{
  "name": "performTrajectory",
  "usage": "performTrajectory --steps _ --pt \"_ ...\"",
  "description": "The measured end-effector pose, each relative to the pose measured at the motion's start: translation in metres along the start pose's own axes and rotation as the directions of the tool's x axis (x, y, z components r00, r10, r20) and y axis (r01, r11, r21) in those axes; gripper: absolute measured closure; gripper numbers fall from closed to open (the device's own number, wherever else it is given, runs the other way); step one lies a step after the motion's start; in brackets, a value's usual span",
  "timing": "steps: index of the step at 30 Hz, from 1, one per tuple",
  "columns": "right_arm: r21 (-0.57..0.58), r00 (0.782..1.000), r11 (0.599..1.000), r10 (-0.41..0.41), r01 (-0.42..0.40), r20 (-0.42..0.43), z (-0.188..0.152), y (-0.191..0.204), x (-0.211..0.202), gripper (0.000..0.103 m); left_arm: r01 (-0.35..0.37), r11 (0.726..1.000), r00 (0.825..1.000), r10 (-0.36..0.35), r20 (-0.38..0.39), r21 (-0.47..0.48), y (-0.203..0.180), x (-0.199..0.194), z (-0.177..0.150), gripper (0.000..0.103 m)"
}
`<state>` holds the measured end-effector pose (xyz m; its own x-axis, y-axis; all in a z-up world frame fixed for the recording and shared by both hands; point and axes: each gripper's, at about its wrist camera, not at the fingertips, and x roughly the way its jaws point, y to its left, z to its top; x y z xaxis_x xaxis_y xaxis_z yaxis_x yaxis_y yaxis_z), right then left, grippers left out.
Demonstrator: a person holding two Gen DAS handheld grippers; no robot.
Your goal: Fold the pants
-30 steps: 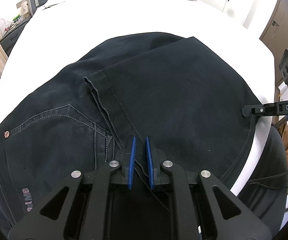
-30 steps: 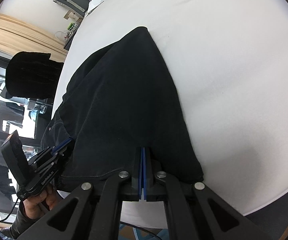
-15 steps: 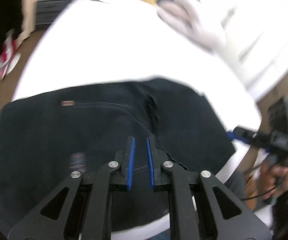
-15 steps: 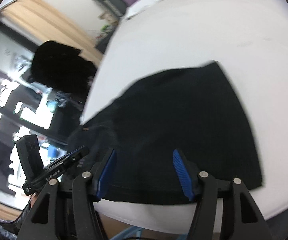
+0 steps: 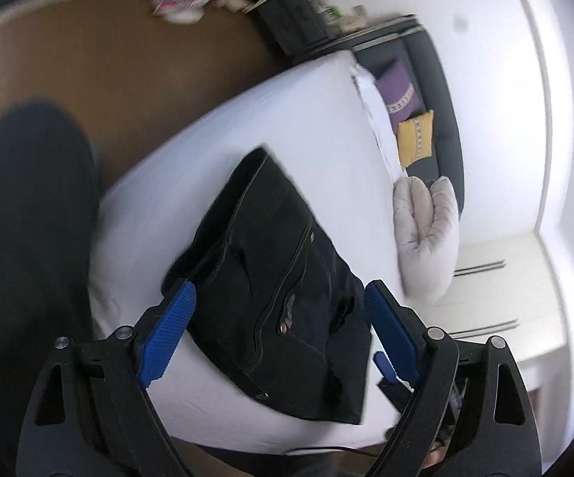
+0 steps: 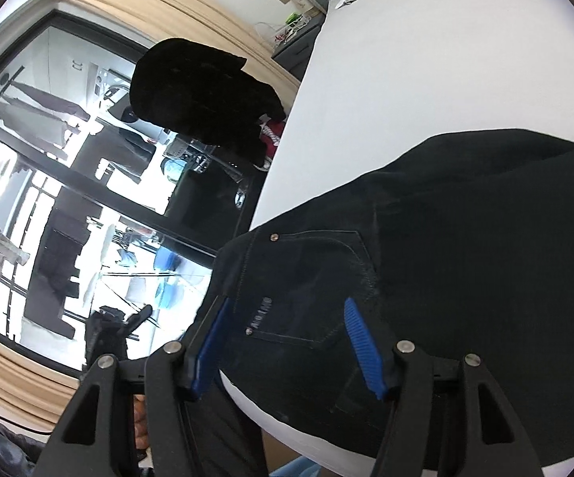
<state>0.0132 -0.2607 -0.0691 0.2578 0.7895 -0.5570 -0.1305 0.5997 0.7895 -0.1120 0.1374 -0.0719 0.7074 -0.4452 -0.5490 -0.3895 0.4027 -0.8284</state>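
My left gripper point(image 5: 277, 332), jaws just opening, and spread right gripper point(image 6: 287, 344) hover empty above folded black jeans point(image 5: 275, 278) on the white bed point(image 5: 191, 183).

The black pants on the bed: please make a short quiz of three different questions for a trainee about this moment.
1. True or false: the left gripper is clamped on the black pants.
2. What do the pants lie on? A) a wooden floor B) a white bed C) a chair
3. Fill in: on the headboard side of the bed, beside the purple cushion, is a ____ cushion.

Key: 1. False: its jaws have just been opening and stand wide, holding nothing. The right gripper is open too. 2. B. 3. yellow.
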Motion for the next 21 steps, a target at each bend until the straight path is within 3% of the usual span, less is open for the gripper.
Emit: performTrajectory --steps 5,6,11,16,21 --pt "0.041 1.0 0.999 0.007 -0.008 0.006 -0.003 -0.011 -0.004 0.044 -0.022 0.989 0.996 0.01 -0.089 -0.144 0.032 0.019 -0.003 0.018" --pt "0.045 1.0 0.999 0.002 -0.002 0.004 -0.003 -0.012 -0.004 0.044 -0.037 0.984 0.995 0.021 -0.094 -0.172 0.041 0.016 -0.017 0.018" --pt "0.052 1.0 0.998 -0.017 0.018 -0.022 -0.002 -0.012 0.007 0.046 0.002 0.966 0.996 -0.024 -0.081 -0.259 0.064 0.019 -0.016 0.018" --pt "0.052 0.999 0.999 -0.009 0.011 -0.037 -0.001 -0.009 0.018 0.048 0.043 0.963 0.995 -0.064 -0.072 -0.268 0.069 0.032 -0.016 0.018" --pt "0.061 0.999 0.998 -0.006 0.009 -0.045 0.0 -0.011 0.022 0.051 0.095 0.936 0.993 -0.112 -0.03 -0.338 0.077 0.037 -0.016 0.019"
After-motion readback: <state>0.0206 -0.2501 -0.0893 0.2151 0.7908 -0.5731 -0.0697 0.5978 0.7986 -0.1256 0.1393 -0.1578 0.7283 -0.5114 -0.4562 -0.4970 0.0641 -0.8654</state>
